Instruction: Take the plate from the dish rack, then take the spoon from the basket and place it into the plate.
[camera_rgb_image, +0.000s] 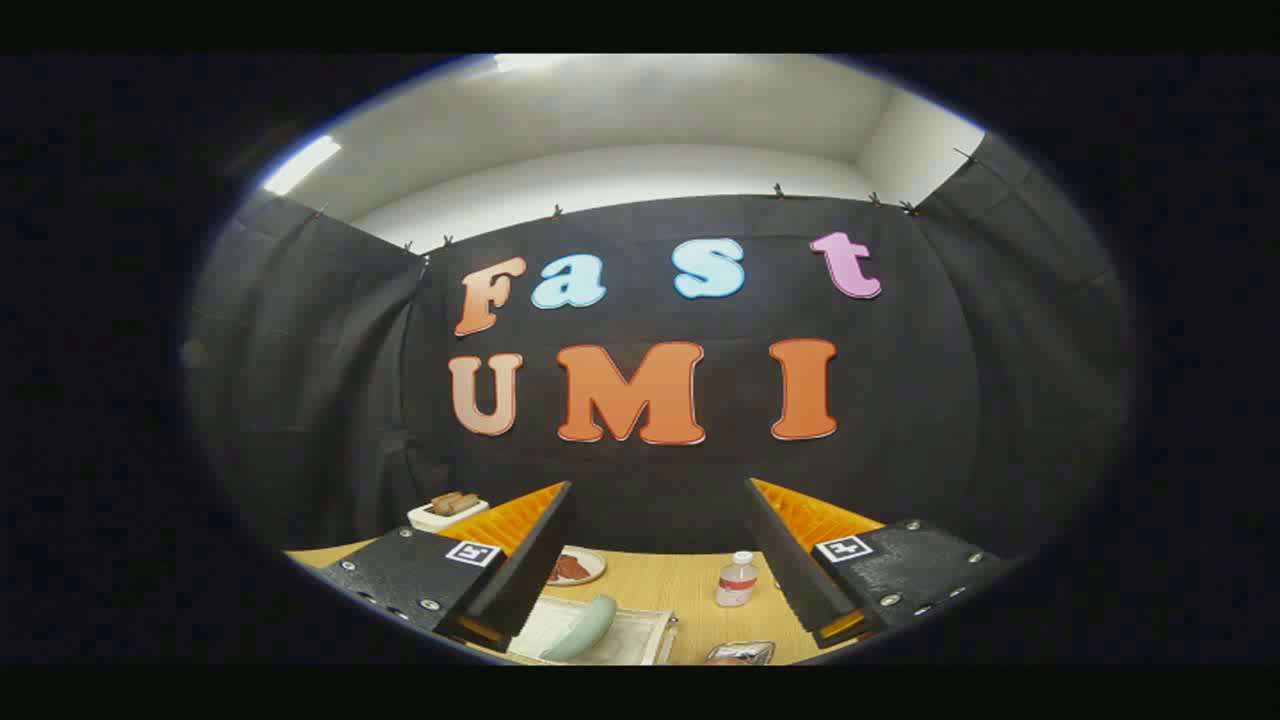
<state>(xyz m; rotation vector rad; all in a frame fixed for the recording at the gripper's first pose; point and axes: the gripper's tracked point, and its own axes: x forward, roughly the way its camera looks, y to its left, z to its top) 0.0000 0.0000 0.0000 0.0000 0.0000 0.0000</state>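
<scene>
Gripper (655, 520) fingers spread wide, nothing between them, pointed level at the booth wall well above the wooden table (690, 590). I see a pale green plate (585, 627) standing on edge in the white dish rack (640, 640), below and just inside the left finger (partly hidden by it). My read: tip down and left to reach it. Small water bottle (737, 579) sits beyond, between the fingers. Spoon and basket I can't make out.

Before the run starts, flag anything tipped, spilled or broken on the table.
Nothing stands out. The bottle stands upright, the small plate lies flat, and the table shows no spill. The gripper is open, holding nothing.
</scene>
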